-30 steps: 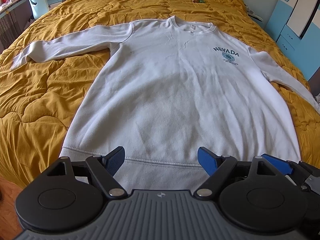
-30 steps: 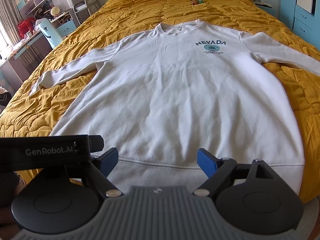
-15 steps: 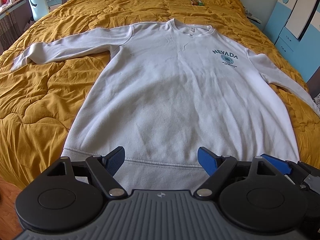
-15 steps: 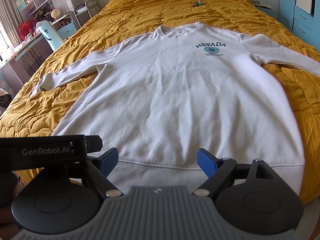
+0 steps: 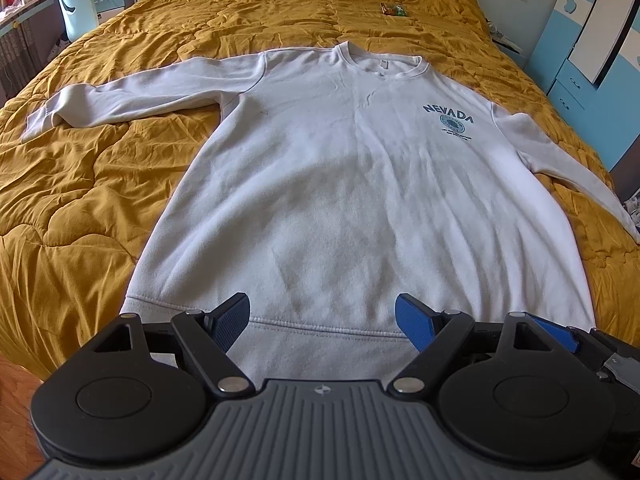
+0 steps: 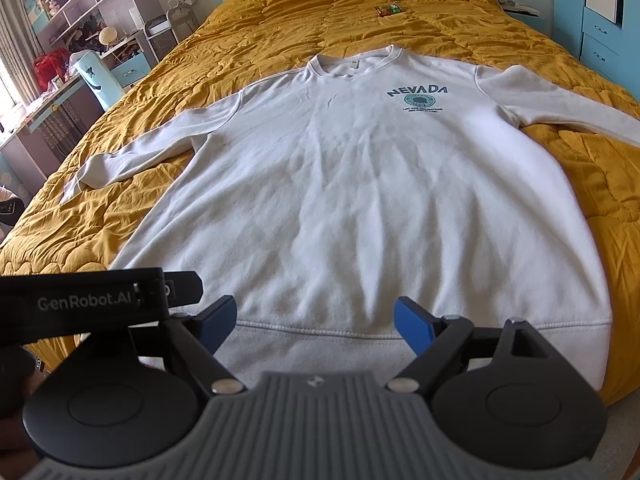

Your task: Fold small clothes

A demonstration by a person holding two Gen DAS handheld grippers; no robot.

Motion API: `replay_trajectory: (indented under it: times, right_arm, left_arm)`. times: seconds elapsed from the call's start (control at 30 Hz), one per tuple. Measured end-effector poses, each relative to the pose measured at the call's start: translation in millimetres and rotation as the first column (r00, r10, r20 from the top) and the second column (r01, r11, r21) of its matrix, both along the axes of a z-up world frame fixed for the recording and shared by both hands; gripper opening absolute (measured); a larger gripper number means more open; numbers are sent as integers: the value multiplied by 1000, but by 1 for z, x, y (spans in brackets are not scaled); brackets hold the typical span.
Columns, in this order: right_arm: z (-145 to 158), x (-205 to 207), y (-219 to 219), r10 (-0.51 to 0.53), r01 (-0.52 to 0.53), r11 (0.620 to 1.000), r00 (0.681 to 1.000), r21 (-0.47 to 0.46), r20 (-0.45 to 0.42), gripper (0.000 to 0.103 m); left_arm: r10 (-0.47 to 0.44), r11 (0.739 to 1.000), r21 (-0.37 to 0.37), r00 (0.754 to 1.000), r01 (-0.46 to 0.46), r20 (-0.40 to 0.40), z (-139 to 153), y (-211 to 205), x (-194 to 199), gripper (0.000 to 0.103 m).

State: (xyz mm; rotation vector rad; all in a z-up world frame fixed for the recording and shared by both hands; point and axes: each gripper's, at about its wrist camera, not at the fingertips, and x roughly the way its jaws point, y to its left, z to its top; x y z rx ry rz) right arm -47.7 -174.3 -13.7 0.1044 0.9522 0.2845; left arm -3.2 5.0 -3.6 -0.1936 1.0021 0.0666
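A white long-sleeved sweatshirt (image 5: 360,200) with a blue "NEVADA" print lies flat, front up, on a mustard bedspread (image 5: 80,208); both sleeves are spread sideways. It also shows in the right wrist view (image 6: 360,200). My left gripper (image 5: 323,320) is open and empty, just above the left half of the hem band. My right gripper (image 6: 314,322) is open and empty above the hem band, to the right of the left one. A blue finger (image 5: 554,330) of the right gripper shows in the left wrist view, and the left gripper's body (image 6: 80,300) shows in the right wrist view.
A small green and red packet (image 5: 394,9) lies on the bedspread beyond the collar. A desk, shelves and a pale blue chair (image 6: 98,76) stand left of the bed. Blue and white cabinets (image 5: 588,60) stand on the right. The bed's near edge is just below the hem.
Both grippers have tilted or moved slightly, so the sweatshirt sits a little lower in both views. Both stay open and the sweatshirt has not moved.
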Motion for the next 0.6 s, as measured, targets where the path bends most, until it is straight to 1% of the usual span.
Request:
replay_trajectory:
  times: [0.47, 0.6]
  right_arm:
    - [8, -9, 3, -33, 34, 999, 999, -12, 26, 81]
    - [9, -11, 3, -42, 43, 999, 998, -17, 36, 81]
  left_arm:
    - [-31, 999, -17, 999, 32, 37, 4, 0, -4, 97]
    - [-43, 999, -9, 998, 44, 53, 5, 0, -5, 97]
